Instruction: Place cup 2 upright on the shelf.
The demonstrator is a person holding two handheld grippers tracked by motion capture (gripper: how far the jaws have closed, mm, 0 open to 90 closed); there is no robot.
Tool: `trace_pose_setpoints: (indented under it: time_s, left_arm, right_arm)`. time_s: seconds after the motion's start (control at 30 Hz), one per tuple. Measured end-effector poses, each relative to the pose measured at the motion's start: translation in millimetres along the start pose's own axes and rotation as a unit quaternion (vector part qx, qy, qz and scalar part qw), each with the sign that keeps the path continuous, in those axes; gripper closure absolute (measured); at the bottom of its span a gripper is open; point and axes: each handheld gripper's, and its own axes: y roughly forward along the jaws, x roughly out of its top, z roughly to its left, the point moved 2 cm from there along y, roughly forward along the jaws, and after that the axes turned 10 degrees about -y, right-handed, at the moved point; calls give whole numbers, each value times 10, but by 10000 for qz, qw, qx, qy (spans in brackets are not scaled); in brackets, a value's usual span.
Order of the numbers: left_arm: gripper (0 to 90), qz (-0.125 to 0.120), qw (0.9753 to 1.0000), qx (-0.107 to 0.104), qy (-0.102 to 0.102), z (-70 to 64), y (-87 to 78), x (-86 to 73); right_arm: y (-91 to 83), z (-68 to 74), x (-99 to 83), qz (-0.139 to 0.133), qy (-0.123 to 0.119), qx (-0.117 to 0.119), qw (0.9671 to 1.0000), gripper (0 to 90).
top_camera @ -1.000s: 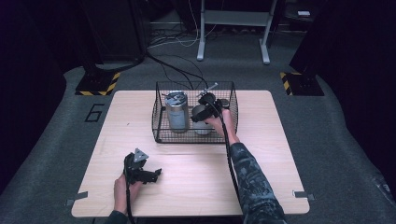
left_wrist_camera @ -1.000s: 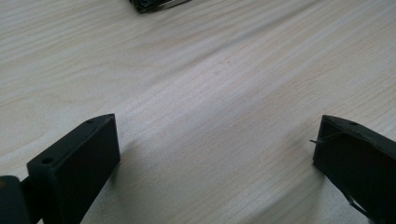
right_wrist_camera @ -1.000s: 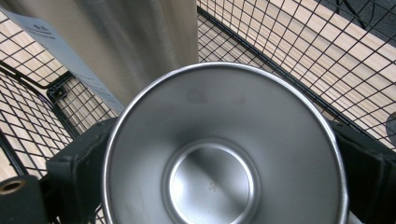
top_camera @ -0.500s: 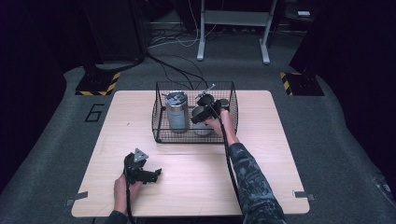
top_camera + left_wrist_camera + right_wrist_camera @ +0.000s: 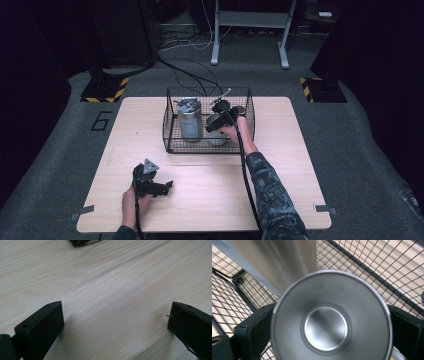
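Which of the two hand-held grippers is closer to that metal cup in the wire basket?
The right hand-held gripper: its jaws sit on either side of the cup inside the basket. The left hand-held gripper rests on the table's near edge, well away.

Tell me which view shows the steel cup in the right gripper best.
The right gripper view: the steel cup sits close up, open mouth toward the camera, a black jaw at each side. The high view shows the cup small inside the wire basket, partly behind the right gripper. The left gripper view looks at the table.

A light wooden table (image 5: 280, 170) bears a black wire basket (image 5: 172, 137).
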Motion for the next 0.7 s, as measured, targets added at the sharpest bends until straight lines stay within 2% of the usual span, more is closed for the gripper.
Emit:
trace_pose_setpoints:
  time_s: [0.27,0.3,0.37,0.43,0.53,0.7]
  left_arm:
    - [2,-36,10000,30,-1,0,5,0]
    - [3,-46,10000,31,-13,-1,7,1]
    - [2,-53,10000,32,-24,-3,7,0]
    - [3,-54,10000,33,-25,-2,8,1]
    - [3,-61,10000,24,-67,-7,10,0]
    - [2,-61,10000,26,-62,-6,11,0]
  right_arm:
    - [-160,22,25,-152,51,-28,9999,0]
    - [-176,15,25,-230,-20,-27,9997,0]
    - [-267,28,29,-289,60,-5,9996,0]
    - [-349,38,32,-443,-60,-57,9990,0]
    - [-470,95,34,-488,-75,-78,9988,0]
    - [-663,176,5,-685,-248,-32,9973,0]
